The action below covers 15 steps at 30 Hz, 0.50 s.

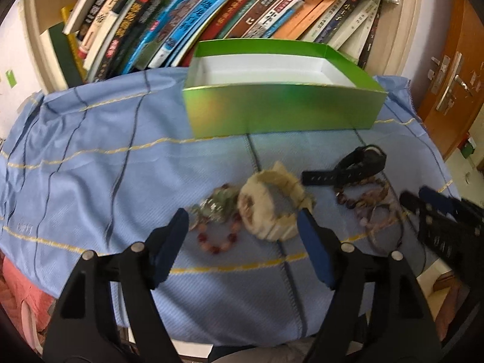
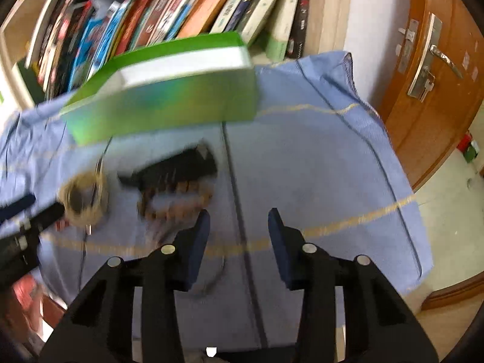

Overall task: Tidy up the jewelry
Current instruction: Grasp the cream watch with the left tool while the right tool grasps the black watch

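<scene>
Jewelry lies on a blue cloth [image 1: 90, 181]. In the left wrist view my left gripper [image 1: 243, 222] stands open just above a cream bracelet [image 1: 266, 208] and a red bead bracelet [image 1: 217, 239] with a green stone piece [image 1: 220, 204]. Its pads touch neither. Further right lie a black watch [image 1: 354, 166] and brown and purple bead bracelets [image 1: 366, 196]. My right gripper [image 2: 239, 222] is open over bare cloth, with the black watch [image 2: 175, 166] and a brown bead bracelet [image 2: 178, 199] ahead to its left. An open green box [image 1: 281, 109] with a white inside stands behind the jewelry.
A shelf of leaning books [image 1: 211, 15] rises right behind the box. An orange door [image 2: 429, 75] with a metal handle stands on the right. The cloth's edge [image 2: 417, 227] drops off at the right. A thin dark cord [image 2: 211, 281] lies beneath my right gripper.
</scene>
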Each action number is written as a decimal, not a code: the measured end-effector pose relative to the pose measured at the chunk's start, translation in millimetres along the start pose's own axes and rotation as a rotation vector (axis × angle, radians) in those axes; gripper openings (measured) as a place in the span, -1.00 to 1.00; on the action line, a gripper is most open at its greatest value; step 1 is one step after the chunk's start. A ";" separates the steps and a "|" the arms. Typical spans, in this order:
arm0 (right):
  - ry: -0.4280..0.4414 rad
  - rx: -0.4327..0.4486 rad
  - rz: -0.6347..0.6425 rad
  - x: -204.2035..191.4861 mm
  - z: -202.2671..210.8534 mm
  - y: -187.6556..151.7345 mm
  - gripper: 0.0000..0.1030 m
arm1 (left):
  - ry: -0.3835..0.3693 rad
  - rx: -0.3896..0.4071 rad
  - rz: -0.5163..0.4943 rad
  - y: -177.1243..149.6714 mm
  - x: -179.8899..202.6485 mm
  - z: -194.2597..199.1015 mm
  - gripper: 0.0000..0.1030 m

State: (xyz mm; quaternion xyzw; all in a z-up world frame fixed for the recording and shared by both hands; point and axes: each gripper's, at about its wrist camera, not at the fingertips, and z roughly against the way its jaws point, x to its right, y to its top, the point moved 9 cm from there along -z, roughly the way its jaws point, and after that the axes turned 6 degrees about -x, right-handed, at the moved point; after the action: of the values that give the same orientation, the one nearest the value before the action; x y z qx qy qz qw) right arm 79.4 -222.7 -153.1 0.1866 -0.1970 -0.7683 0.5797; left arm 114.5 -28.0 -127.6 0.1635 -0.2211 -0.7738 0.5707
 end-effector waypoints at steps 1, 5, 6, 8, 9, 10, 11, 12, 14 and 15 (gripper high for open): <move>0.015 -0.002 -0.011 -0.3 -1.3 6.7 -0.19 | 0.000 -0.002 -0.004 3.0 2.3 -3.4 0.43; 0.051 -0.014 -0.010 -12.2 -14.1 28.9 0.03 | -0.001 -0.046 -0.021 7.0 10.6 -24.1 0.27; 0.058 -0.022 -0.005 -15.9 -19.0 32.7 0.04 | -0.002 -0.056 -0.026 6.1 11.6 -28.5 0.18; 0.075 -0.028 -0.002 -20.8 -25.8 37.9 0.03 | -0.007 -0.075 -0.030 5.4 12.3 -35.8 0.07; 0.090 -0.029 0.001 -23.3 -28.6 40.3 0.03 | -0.011 -0.083 -0.028 5.6 11.5 -38.7 0.00; 0.102 -0.034 0.008 -26.0 -31.5 41.6 0.03 | -0.018 -0.088 -0.024 5.8 10.7 -41.0 -0.05; 0.104 -0.039 0.014 -27.5 -33.5 41.6 0.03 | -0.027 -0.094 -0.017 6.3 9.3 -43.3 -0.15; 0.109 -0.041 0.022 -29.9 -34.9 41.8 0.03 | -0.039 -0.097 -0.013 7.0 8.3 -45.2 -0.30; 0.123 -0.037 0.048 -35.4 -36.0 40.4 -0.28 | -0.042 -0.096 -0.002 8.6 5.1 -47.9 -0.47; 0.143 -0.045 0.063 -39.7 -36.5 38.6 -0.43 | -0.045 -0.093 0.003 10.0 3.5 -48.0 -0.57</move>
State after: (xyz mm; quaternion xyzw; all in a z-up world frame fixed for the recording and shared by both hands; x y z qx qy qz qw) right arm 140.1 -197.2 -161.9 0.2216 -0.1437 -0.7385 0.6203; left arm 145.9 -41.3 -163.0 0.1190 -0.1977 -0.7858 0.5738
